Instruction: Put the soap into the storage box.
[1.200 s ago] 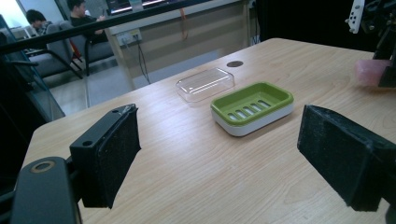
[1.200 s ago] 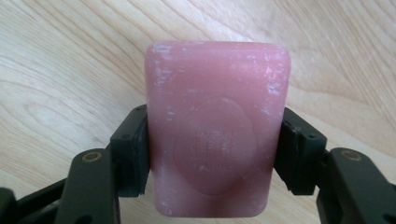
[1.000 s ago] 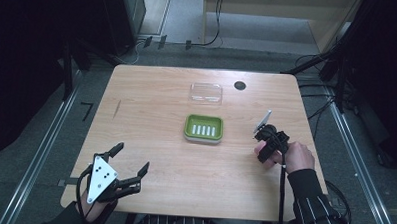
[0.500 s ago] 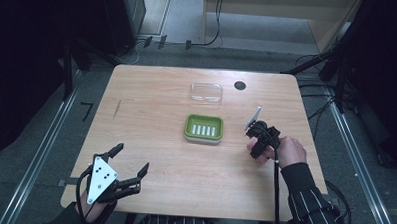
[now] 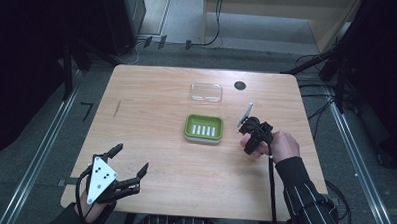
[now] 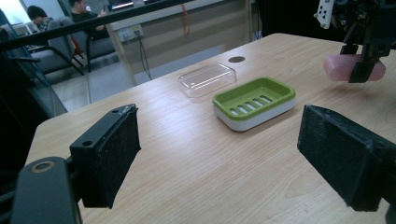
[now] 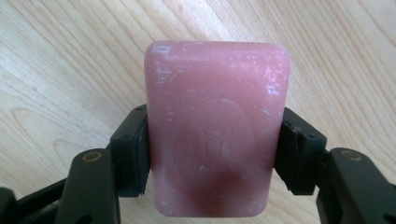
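A pink soap bar with a stamped oval is clamped by its long sides in my right gripper, held above the wooden table. In the high view the right gripper hovers just right of a green soap dish on a white base. From the left gripper view the soap bar hangs in the air beyond the dish. My left gripper rests near the front left corner, jaws wide apart, nothing between them.
A clear plastic lid lies behind the dish, next to a round black hole in the tabletop. A cable runs from the right gripper down along the striped sleeve. Metal rails and cables line the floor around the table.
My right gripper has carried the soap leftward and a little farther back, closer to the green dish. The left gripper has stayed put.
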Action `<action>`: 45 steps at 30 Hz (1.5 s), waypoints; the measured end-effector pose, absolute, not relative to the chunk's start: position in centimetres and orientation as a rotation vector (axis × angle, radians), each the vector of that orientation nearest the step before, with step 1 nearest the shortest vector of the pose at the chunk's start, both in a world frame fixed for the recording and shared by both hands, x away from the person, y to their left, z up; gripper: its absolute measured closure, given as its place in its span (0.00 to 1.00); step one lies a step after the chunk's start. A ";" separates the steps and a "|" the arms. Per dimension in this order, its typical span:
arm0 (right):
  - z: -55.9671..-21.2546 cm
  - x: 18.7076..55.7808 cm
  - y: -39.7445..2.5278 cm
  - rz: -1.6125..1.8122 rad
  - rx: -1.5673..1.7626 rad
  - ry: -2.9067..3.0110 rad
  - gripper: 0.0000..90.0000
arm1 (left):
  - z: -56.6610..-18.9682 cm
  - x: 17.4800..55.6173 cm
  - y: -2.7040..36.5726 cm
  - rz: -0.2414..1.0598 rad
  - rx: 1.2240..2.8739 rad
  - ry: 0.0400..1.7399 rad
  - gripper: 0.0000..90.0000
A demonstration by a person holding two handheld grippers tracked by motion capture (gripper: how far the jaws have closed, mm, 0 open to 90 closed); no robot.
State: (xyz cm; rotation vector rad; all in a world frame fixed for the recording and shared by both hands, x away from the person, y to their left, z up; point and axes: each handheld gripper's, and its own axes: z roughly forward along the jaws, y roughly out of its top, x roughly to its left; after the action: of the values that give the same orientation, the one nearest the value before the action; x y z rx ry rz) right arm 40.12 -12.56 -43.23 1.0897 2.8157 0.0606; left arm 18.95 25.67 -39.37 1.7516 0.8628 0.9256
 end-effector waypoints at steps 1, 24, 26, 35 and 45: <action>-43.2 40.1 -12.6 0.061 1.090 2.816 0.43 | -39.4 18.9 25.7 0.925 1.749 0.864 0.15; -42.3 41.2 -10.6 0.082 1.003 2.827 0.43 | -39.4 18.8 25.7 0.931 1.754 0.862 0.15; -42.2 41.3 -10.5 0.098 0.997 2.825 0.43 | -39.4 18.8 25.7 0.932 1.756 0.861 0.15; -41.8 41.8 -9.7 0.131 0.979 2.822 0.43 | -39.4 18.9 25.6 0.930 1.754 0.862 0.15; -41.0 42.3 -8.7 0.190 0.949 2.812 0.43 | -39.4 18.9 25.6 0.931 1.757 0.859 0.15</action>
State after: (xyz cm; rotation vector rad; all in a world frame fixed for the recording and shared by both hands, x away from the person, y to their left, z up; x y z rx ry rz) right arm 42.28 -8.68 -40.97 0.9486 2.8125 0.1897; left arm 18.86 25.61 -39.37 1.7572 0.8589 0.9309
